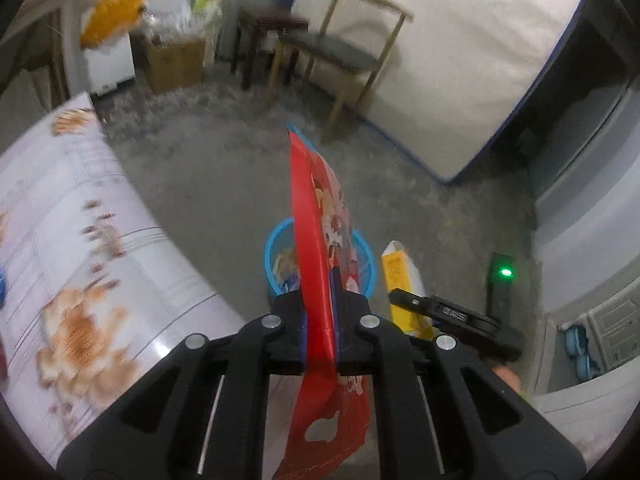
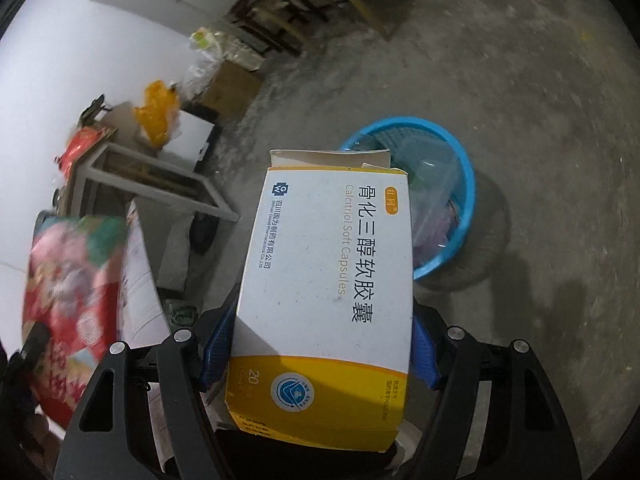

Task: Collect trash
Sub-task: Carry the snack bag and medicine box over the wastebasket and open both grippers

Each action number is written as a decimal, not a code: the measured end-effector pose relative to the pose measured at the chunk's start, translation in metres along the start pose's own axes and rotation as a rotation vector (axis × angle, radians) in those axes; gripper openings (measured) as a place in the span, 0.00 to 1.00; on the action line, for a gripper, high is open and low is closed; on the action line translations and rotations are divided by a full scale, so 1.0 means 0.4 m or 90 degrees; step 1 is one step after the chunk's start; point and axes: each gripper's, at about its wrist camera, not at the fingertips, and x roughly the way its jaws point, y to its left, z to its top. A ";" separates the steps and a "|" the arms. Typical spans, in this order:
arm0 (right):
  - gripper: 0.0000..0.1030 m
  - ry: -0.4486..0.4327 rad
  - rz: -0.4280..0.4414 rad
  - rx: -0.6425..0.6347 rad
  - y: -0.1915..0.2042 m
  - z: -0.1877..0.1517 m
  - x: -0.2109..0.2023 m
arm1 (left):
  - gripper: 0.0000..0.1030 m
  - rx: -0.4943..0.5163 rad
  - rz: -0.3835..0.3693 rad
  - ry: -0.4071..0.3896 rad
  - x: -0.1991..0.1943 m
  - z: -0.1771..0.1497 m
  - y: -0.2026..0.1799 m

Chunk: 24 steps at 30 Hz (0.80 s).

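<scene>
A bare grey concrete floor [image 1: 224,184] fills the room; a white mattress [image 1: 440,60] leans against the far wall, with a wooden chair [image 1: 340,48] and a dark stool [image 1: 266,36] in front of it; a table with a flowered cloth [image 1: 80,248] stands at the left. A blue plastic basket [image 2: 460,184] sits on the floor, clear plastic and wrappers already inside. The left gripper [image 1: 320,312] is clamped tight on a glossy red snack bag [image 1: 316,220] printed with cartoon figures, held edge-up above the basket. The right gripper [image 2: 320,344], jaws set wide, grips a white and yellow medicine box [image 2: 328,280] with its top flap open, near the basket; the box reads "Calcitriol Soft Capsules" beside large Chinese characters, with "20" on the yellow band.
</scene>
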 end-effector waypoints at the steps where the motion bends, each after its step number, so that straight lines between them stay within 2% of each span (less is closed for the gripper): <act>1: 0.68 0.002 0.000 0.006 -0.009 -0.001 0.014 | 0.07 0.008 0.011 0.024 0.055 0.018 -0.006; 3: 0.68 0.006 0.000 0.019 -0.033 0.006 0.025 | 0.07 0.022 0.029 0.079 0.160 0.042 -0.017; 7: 0.69 0.005 -0.003 0.043 -0.076 0.032 0.032 | 0.07 -0.002 0.045 0.191 0.358 0.071 0.001; 10: 0.69 -0.002 -0.007 0.058 -0.110 0.027 0.008 | 0.07 -0.009 0.089 0.236 0.478 0.092 0.019; 13: 0.69 -0.008 -0.016 0.070 -0.132 0.036 -0.004 | 0.09 -0.023 0.100 0.256 0.572 0.116 0.032; 15: 0.69 -0.011 -0.025 0.076 -0.148 0.038 -0.014 | 0.11 -0.014 0.124 0.281 0.640 0.134 0.040; 17: 0.69 -0.010 -0.027 0.080 -0.158 0.039 -0.020 | 0.24 0.010 0.176 0.294 0.689 0.139 0.042; 18: 0.69 -0.010 -0.027 0.079 -0.160 0.039 -0.022 | 0.30 0.014 0.186 0.288 0.700 0.142 0.045; 24: 0.69 -0.001 -0.027 0.074 -0.161 0.030 -0.007 | 0.33 -0.009 0.148 0.261 0.660 0.146 0.056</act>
